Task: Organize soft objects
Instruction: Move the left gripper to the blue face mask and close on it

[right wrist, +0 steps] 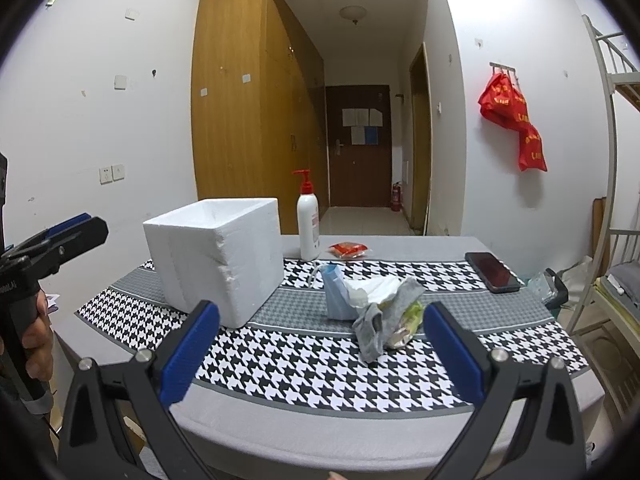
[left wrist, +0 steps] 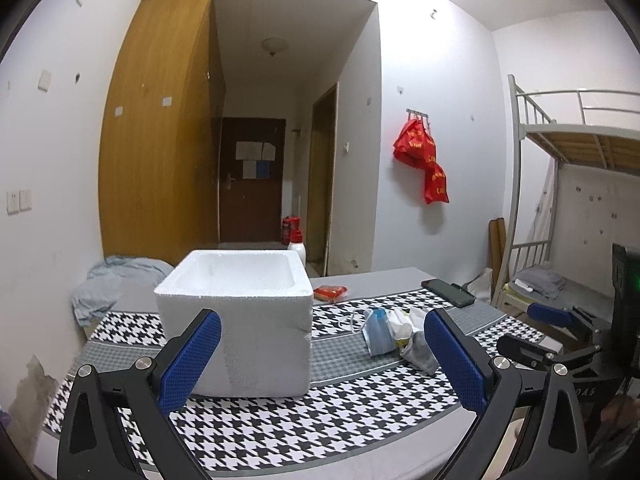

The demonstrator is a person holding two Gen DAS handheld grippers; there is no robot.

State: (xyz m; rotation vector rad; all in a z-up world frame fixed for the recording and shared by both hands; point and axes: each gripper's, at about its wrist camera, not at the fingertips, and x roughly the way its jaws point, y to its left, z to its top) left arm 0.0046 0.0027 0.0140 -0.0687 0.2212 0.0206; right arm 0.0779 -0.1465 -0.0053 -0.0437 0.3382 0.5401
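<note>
Both tools, left (left wrist: 322, 360) and right (right wrist: 322, 358), spread and empty before the foam box (left wrist: 236, 320).

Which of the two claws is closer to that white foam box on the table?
Left. The left claw is open right in front of the white foam box, one finger overlapping its front face. The right claw is open further right, facing the pile of soft things.

the box (right wrist: 216, 256) looked like rough white foam. the phone (right wrist: 493, 271) was glossy, the houndstooth cloth (right wrist: 320, 364) matt and woven.
</note>
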